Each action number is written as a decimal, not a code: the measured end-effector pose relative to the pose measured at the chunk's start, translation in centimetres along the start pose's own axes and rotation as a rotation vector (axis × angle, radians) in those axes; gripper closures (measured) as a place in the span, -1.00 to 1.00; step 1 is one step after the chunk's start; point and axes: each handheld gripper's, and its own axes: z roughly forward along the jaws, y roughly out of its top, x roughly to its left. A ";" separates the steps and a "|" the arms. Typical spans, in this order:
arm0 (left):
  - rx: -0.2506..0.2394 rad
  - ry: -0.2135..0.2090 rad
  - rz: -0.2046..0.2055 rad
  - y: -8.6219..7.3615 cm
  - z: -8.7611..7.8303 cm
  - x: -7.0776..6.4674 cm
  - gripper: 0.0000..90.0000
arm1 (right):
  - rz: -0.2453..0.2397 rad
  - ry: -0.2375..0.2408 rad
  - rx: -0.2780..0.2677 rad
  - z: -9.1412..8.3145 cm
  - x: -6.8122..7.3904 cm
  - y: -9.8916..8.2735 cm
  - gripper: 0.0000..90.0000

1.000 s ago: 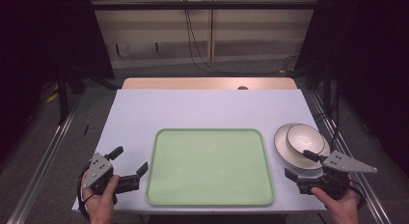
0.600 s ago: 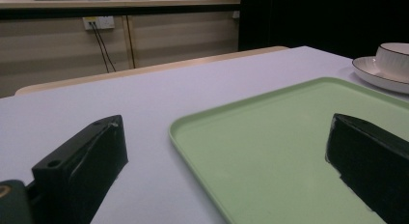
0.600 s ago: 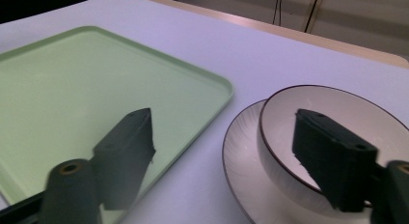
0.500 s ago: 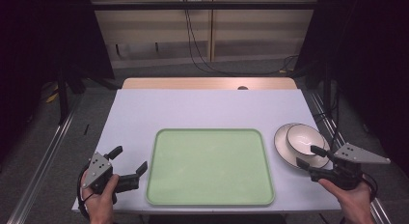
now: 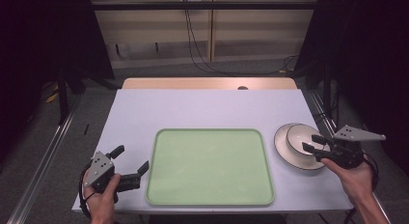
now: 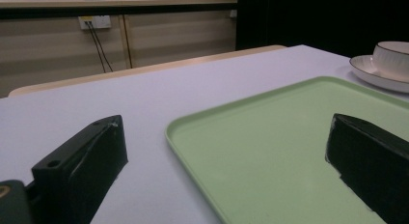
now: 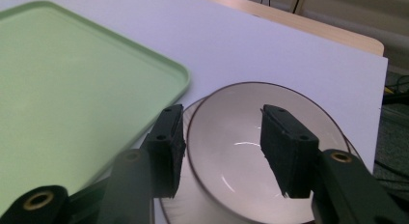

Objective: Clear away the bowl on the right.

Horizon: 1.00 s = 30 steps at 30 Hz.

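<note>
Right gripper (image 7: 219,149) sits over the near rim of the bowl (image 5: 302,138), which stands in a saucer (image 5: 289,153) at the right edge of the counter (image 5: 202,108), just beside the green tray (image 5: 210,167). Its fingers have just been closing; in the right gripper view 1 finger (image 7: 166,147) hangs outside the bowl wall and the other (image 7: 284,147) inside, straddling the rim, with no pad visibly pressing yet, so nothing is pinched. Risk 1: a thin rim grip on a smooth glazed wall may slip or let the bowl tilt on lifting. Risk 2: the outer finger is close to the saucer rim; if it catches there, the saucer could be dragged or lifted along and then drop. Risk 3: the set stands near the counter edge, so a sideways nudge could push it off. Left gripper (image 5: 128,168) rests at the front left beside the tray, fingers spread wide and empty. The tray is bare; its raised lip lies between bowl and tray floor. Cables hang down the back wall, well apart.
</note>
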 end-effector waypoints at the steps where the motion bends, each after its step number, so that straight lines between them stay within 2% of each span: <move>1: -0.006 0.000 -0.008 0.0 0.0 0.0 -0.98 | -0.003 -0.016 0.006 0.2 -0.3 0.1 0.18; 4: -0.009 0.001 -0.006 0.0 0.1 0.1 -0.98 | 0.010 -0.019 0.024 0.6 -1.2 0.4 0.19; 5: -0.010 0.004 -0.009 0.0 0.1 0.2 -0.98 | 0.021 -0.022 0.040 1.0 -2.0 0.8 0.19; 6: -0.010 0.004 -0.009 0.0 0.1 0.2 -0.98 | 0.021 -0.022 0.040 1.0 -2.0 0.8 0.19; 7: -0.006 0.004 -0.004 0.0 0.0 0.2 -0.98 | 0.034 -0.031 0.050 1.4 -3.1 1.3 0.19; 8: -0.006 0.004 -0.004 0.0 0.0 0.2 -0.98 | 0.034 -0.031 0.050 1.4 -3.1 1.3 0.19; 9: -0.007 0.002 -0.003 0.0 0.1 0.3 -0.98 | 0.033 -0.051 0.065 1.6 -3.8 1.9 0.19; 12: -0.006 0.006 -0.003 0.0 0.0 0.3 -0.98 | 0.041 -0.042 0.080 1.9 -4.3 2.3 0.19; 13: -0.008 0.003 -0.005 0.0 0.0 0.3 -0.98 | 0.048 -0.048 0.113 2.2 -4.8 2.9 0.18; 16: -0.011 0.003 -0.005 -0.1 0.0 0.3 -0.98 | 0.053 -0.056 0.123 2.4 -5.3 3.3 0.18; 17: -0.009 0.002 -0.003 -0.1 0.0 0.3 -0.98 | 0.057 -0.062 0.142 2.7 -5.7 3.6 0.18; 20: -0.011 0.000 -0.006 -0.1 0.1 0.3 -0.98 | 0.060 -0.073 0.163 3.0 -6.1 3.6 0.18; 22: -0.009 -0.003 -0.008 -0.1 0.1 0.3 -0.98 | 0.066 -0.074 0.211 3.7 -6.5 3.3 0.15; 23: -0.009 -0.003 -0.008 -0.1 0.1 0.3 -0.98 | 0.066 -0.074 0.211 3.7 -6.5 3.3 0.15; 24: -0.011 -0.011 -0.008 -0.1 0.1 0.3 -0.98 | 0.047 -0.088 0.236 4.0 -6.8 3.1 0.13; 25: -0.008 -0.009 -0.007 -0.1 0.1 0.3 -0.98 | 0.047 -0.088 0.236 4.0 -6.8 3.1 0.13; 27: -0.003 -0.007 -0.004 -0.1 0.1 0.3 -0.98 | 0.069 -0.090 0.245 4.1 -7.0 2.8 0.13; 30: -0.007 -0.007 0.003 -0.1 0.0 0.3 -0.98 | 0.074 -0.078 0.292 4.7 -7.4 2.2 0.13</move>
